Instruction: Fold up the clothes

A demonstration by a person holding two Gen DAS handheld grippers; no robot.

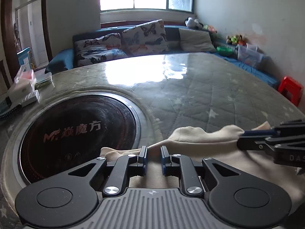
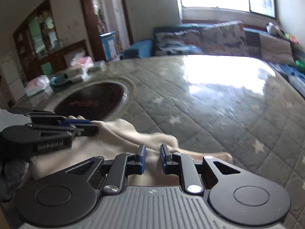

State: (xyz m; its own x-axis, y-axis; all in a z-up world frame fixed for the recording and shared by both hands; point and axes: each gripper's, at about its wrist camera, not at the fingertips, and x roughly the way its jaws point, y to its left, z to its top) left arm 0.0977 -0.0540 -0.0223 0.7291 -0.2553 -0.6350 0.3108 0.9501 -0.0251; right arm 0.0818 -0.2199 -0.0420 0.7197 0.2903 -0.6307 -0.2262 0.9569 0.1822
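Note:
A cream-coloured garment (image 1: 202, 139) hangs stretched between my two grippers over the near edge of a quilted grey table (image 1: 200, 87). My left gripper (image 1: 154, 157) is shut on its top edge, fabric bunched between the narrow-set fingers. My right gripper (image 2: 153, 157) is shut on the same edge further right. In the left wrist view the right gripper (image 1: 243, 138) shows from the side, pinching the cloth. In the right wrist view the left gripper (image 2: 93, 126) shows at left, pinching the garment (image 2: 122, 131).
A round black heater plate (image 1: 76, 135) is set into the table at left. Boxes and packets (image 1: 24, 87) sit at the table's far left. A blue sofa with butterfly cushions (image 1: 133, 40) stands behind, a red stool (image 1: 290, 90) at right.

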